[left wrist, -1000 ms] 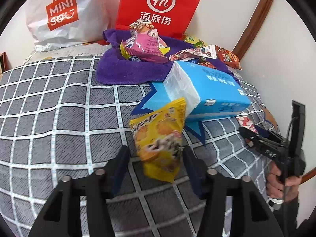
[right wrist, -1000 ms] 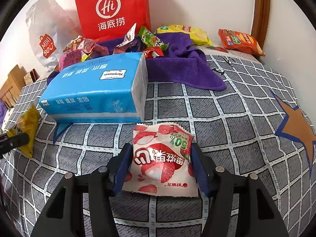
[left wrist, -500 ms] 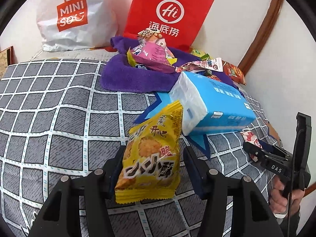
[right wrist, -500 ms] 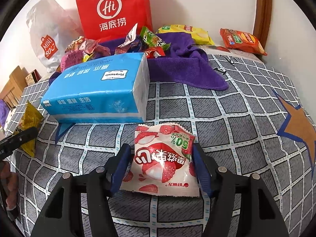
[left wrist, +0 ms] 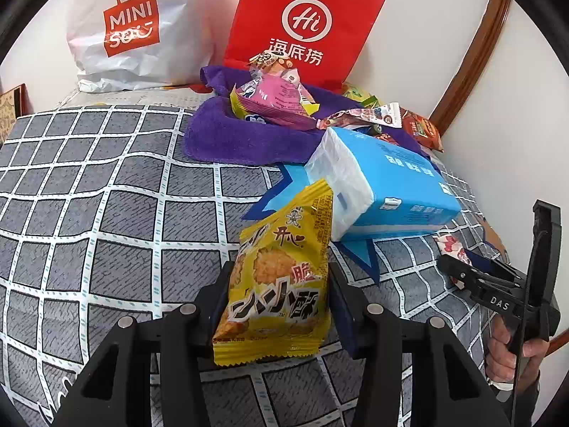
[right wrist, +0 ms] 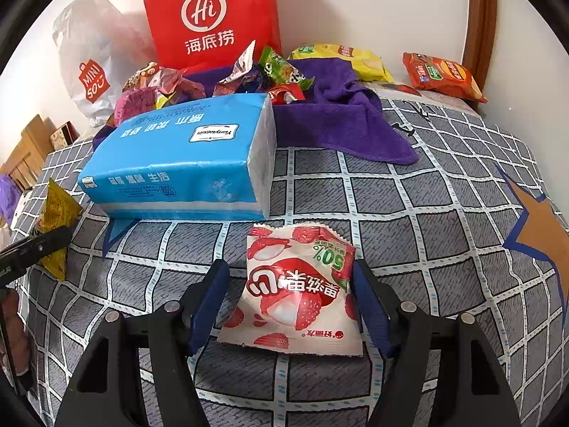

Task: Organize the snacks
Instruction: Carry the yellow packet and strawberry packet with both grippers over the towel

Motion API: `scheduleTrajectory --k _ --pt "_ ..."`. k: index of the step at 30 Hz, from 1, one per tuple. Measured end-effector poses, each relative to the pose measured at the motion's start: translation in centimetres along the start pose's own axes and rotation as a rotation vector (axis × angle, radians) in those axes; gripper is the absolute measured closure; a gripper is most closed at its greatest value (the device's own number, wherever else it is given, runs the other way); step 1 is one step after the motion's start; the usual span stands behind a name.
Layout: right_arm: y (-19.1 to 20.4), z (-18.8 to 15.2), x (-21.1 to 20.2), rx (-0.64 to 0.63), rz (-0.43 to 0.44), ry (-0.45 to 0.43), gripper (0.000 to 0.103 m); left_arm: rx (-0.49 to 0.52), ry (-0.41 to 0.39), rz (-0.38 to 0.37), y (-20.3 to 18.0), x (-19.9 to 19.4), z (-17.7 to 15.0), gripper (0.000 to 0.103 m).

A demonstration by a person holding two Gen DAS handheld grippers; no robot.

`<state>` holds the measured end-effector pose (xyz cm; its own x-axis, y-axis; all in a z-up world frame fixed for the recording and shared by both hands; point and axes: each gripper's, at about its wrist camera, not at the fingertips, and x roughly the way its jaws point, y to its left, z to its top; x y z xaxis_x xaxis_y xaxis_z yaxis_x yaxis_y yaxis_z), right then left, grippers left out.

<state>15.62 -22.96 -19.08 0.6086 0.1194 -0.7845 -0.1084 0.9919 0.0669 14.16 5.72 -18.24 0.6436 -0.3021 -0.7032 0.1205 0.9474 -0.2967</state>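
While closing on the yellow packet (left wrist: 277, 284), pinches it by both side edges in the left gripper (left wrist: 277, 306), upright and seemingly lifted off the checked bedspread (left wrist: 106, 213), just near of the blue tissue pack (left wrist: 384, 185). Probably gripped at the edges to spare the contents. On the right, straddles the strawberry packet (right wrist: 298, 291) with the right gripper (right wrist: 288, 299), jaws opening, gap visible at the left pad, so no grip. Lies flat on the bedspread, near of the tissue pack, likely a separate sorting spot. Farther back, heaped on a purple towel (left wrist: 227, 138): other snacks (left wrist: 274, 103), against a red bag (left wrist: 306, 25).
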Motion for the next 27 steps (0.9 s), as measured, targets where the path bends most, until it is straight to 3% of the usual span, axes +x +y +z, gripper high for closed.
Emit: scheduleTrajectory --k 3,9,23,27 --pt "-0.3 -0.1 -0.2 0.023 -0.007 -0.009 0.043 0.007 -0.001 -0.014 -0.1 -0.1 -0.2 0.06" --pt "-0.5 -0.2 -0.3 0.031 0.001 -0.019 0.049 -0.003 -0.012 -0.033 0.1 -0.3 -0.3 0.061" --pt "-0.7 -0.4 -0.6 0.046 0.061 -0.044 0.051 0.001 -0.036 -0.046 -0.1 -0.5 -0.3 0.061" --pt "-1.3 -0.6 -1.2 0.092 0.012 -0.066 0.051 0.001 -0.041 -0.008 -0.1 -0.8 -0.2 0.062"
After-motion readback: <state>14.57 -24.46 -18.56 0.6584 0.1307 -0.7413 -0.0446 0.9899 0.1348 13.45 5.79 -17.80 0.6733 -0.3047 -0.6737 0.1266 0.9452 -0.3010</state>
